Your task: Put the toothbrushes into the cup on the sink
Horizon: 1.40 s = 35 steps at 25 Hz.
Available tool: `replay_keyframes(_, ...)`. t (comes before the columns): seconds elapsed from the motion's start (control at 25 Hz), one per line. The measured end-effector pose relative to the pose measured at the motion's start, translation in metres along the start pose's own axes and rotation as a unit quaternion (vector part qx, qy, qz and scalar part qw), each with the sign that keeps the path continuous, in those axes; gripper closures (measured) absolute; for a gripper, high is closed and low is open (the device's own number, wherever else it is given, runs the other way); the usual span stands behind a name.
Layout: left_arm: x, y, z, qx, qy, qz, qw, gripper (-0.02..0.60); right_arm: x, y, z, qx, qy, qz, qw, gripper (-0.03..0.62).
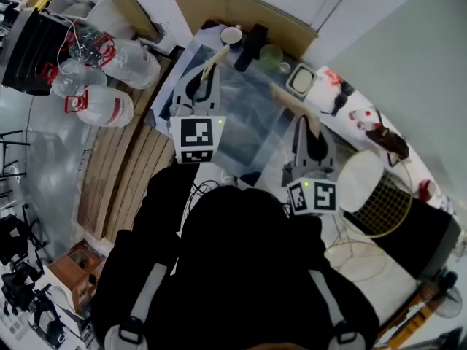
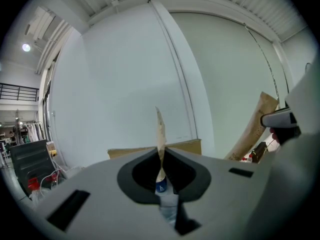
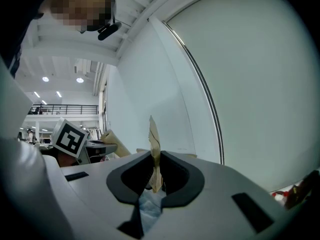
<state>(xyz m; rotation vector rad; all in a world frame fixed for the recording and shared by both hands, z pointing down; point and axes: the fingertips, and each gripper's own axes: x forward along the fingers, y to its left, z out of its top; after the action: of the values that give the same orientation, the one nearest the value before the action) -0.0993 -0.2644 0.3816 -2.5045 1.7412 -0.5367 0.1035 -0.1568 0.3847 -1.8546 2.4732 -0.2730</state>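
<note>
Carrying a tan toothbrush (image 1: 212, 64) pinched in my left gripper (image 1: 207, 86) and a second toothbrush (image 1: 286, 97) nipped in my right gripper (image 1: 300, 121), I'm mid-approach. The green cup (image 1: 271, 55) (the target, I judge) waits at twelve o'clock, so next I aim one brush over its mouth.

On the head view I see a white wall (image 1: 394, 42) across the upper right, with a cardboard sheet (image 1: 233, 9) leaning on it at top centre. Wooden planks (image 1: 124, 166) lie on the pale grey floor (image 1: 36, 159) at left, and clear water jugs (image 1: 102, 106) sit above them. On the left gripper view a round ceiling lamp (image 2: 26, 47) glows at upper left, with a dark railing (image 2: 17, 90) beneath it.
</note>
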Motion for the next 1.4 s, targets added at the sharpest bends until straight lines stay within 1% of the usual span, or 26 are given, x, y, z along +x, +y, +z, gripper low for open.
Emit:
replay_keyframes(0.32, 0.050, 0.009, -0.007, 0.009, 0.023, 0.006, 0.9997, 0.569, 0.014, -0.017, -0.003, -0.001, 0.009, 0.002, 1.000, 0.554)
replay_keyframes(0.52, 0.083, 0.010, -0.020, 0.018, 0.046, 0.001, 0.9988, 0.569, 0.023, -0.028, -0.002, -0.003, 0.010, 0.002, 1.000, 0.554)
replay_keyframes(1.04, 0.143, 0.012, -0.065, 0.015, 0.096, -0.011, 0.9952, 0.569, 0.032, -0.041, -0.009, -0.004, 0.025, -0.003, 1.000, 0.554)
replay_keyframes(1.4, 0.173, 0.005, -0.089, 0.044, 0.123, -0.026, 0.9911, 0.569, 0.029, -0.048, -0.015, -0.010, 0.032, -0.012, 0.999, 0.554)
